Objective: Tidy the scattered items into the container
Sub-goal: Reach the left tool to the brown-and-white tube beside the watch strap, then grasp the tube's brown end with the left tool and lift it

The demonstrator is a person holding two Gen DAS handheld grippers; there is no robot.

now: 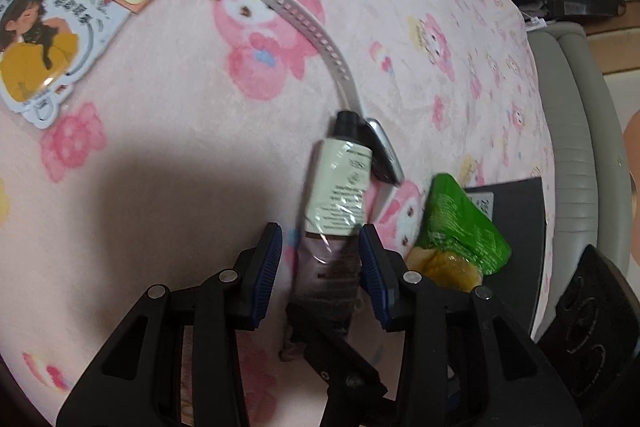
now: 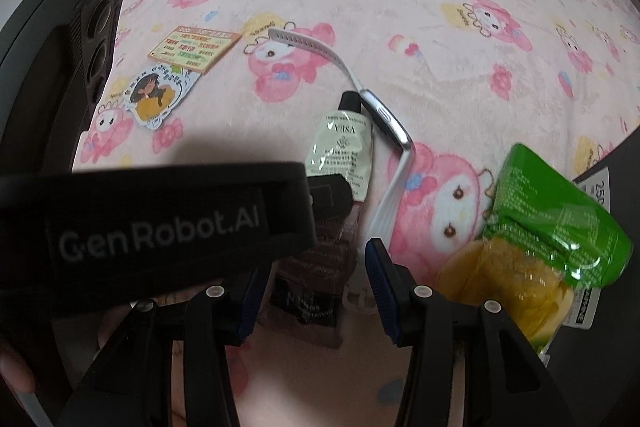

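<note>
The tube (image 1: 340,187) lies on the pink blanket (image 1: 160,107), its black cap (image 1: 346,125) touching the smartwatch (image 1: 380,151) with a white strap. Its body is pale cream with small dark print, and the lower end is brown and flat. The left gripper (image 1: 320,259) stands half open around this brown end; whether the blue pads (image 1: 268,267) touch it I cannot tell. The right gripper (image 2: 316,291) is also half open above the tube and holds nothing. A green and yellow packet (image 1: 460,231) lies just beside.
</note>
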